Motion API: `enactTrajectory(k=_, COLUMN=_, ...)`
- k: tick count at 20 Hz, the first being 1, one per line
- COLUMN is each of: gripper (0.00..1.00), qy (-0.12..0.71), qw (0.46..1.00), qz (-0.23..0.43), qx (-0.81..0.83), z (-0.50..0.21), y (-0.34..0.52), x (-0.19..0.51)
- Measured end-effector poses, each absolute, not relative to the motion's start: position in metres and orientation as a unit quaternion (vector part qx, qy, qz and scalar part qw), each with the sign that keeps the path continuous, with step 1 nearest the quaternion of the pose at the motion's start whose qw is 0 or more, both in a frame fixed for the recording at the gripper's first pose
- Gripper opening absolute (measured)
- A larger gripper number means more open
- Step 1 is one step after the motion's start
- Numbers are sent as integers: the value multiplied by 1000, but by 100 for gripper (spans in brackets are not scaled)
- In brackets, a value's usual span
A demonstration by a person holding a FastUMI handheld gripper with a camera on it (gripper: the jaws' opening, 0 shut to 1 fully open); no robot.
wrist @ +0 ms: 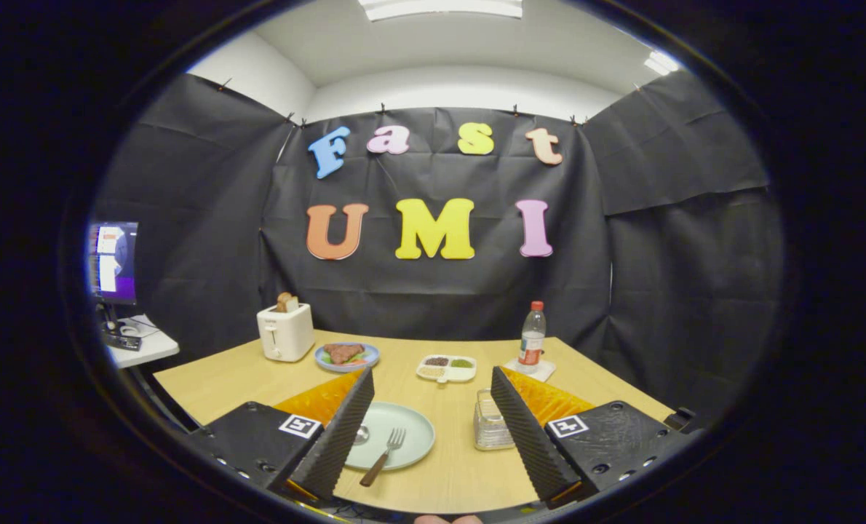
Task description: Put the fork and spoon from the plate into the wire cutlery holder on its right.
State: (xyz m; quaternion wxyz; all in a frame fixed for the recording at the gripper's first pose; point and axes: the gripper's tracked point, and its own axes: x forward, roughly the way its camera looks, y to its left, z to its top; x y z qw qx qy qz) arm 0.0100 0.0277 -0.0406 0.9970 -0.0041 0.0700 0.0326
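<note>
A pale green plate lies on the wooden table between my fingers, nearer the left one. A fork with a brown handle rests on it, tines pointing away from me. The spoon's bowl peeks out beside the left finger; its handle is hidden behind that finger. The wire cutlery holder stands to the right of the plate, partly behind the right finger. My gripper hovers above the near table edge, open wide, with nothing between its fingers.
Farther back stand a white toaster with bread, a blue plate of food, a divided white dish and a bottle on a coaster. A side table with a monitor is at the left. Black cloth walls surround the table.
</note>
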Motion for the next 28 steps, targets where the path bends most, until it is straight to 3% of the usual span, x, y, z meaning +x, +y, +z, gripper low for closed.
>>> enactTrajectory(k=20, gripper=97, qy=319, qw=943, qz=81, qx=-48, z=-180, y=76, x=64)
enactTrajectory(k=28, gripper=82, qy=410, qw=907, qz=91, qx=-29, z=-214, y=92, x=58)
